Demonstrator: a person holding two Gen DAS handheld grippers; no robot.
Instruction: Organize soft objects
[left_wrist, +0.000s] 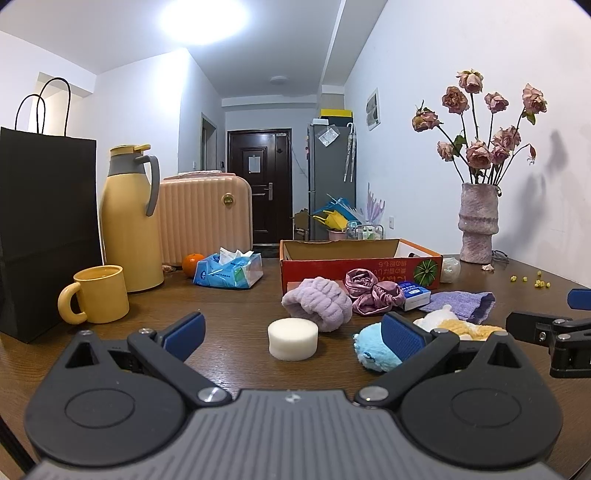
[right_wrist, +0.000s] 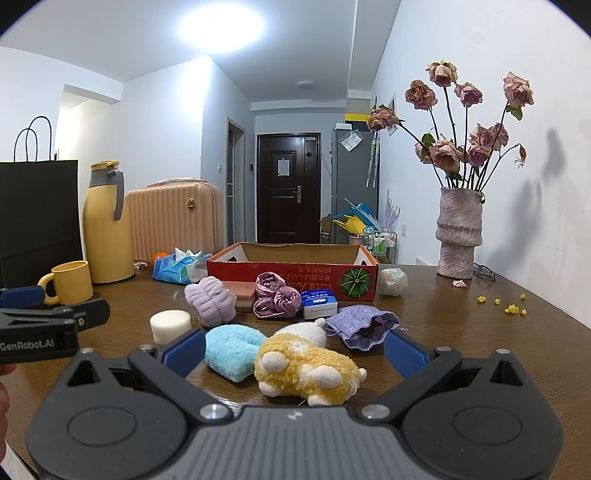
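Observation:
Soft things lie on the brown table before an open red cardboard box (right_wrist: 291, 271). My right gripper (right_wrist: 293, 350) is open, its jaws on either side of a yellow and white plush toy (right_wrist: 306, 365) and a light blue plush (right_wrist: 232, 350). My left gripper (left_wrist: 291, 334) is open, with a white sponge puck (left_wrist: 293, 338) between its jaws and the blue plush (left_wrist: 373, 350) by its right finger. A lilac headband (left_wrist: 317, 302), a mauve satin scrunchie (left_wrist: 373, 291), a small blue box (left_wrist: 415, 293) and a purple knit pouch (right_wrist: 364, 325) lie nearer the box.
A yellow mug (left_wrist: 98, 293), yellow thermos (left_wrist: 127, 218) and black paper bag (left_wrist: 40, 221) stand at the left. A tissue pack (left_wrist: 229, 271) and an orange (left_wrist: 192, 263) lie behind. A vase of dried roses (right_wrist: 458, 232) stands at the right.

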